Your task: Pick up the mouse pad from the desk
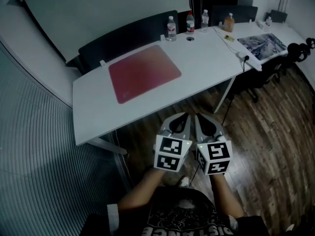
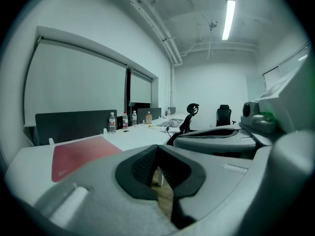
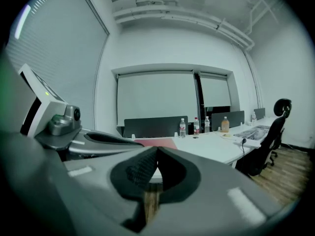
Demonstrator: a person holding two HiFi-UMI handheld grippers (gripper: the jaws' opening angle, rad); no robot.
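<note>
A red mouse pad (image 1: 143,72) lies flat on the white desk (image 1: 93,117), towards its left end; it also shows in the left gripper view as the mouse pad (image 2: 78,155) and, partly hidden, in the right gripper view as the mouse pad (image 3: 158,143). My left gripper (image 1: 185,116) and right gripper (image 1: 200,117) hang side by side in front of the desk's near edge, over the wood floor, well short of the pad. Both are shut with nothing between the jaws.
Three water bottles (image 1: 171,28) and an orange-drink bottle (image 1: 229,22) stand along the desk's far edge by dark divider panels (image 1: 123,41). A printed mat (image 1: 262,44) and a cable lie at the right end. Office chairs (image 1: 295,53) stand to the right; a blind-covered window (image 1: 34,146) runs along the left.
</note>
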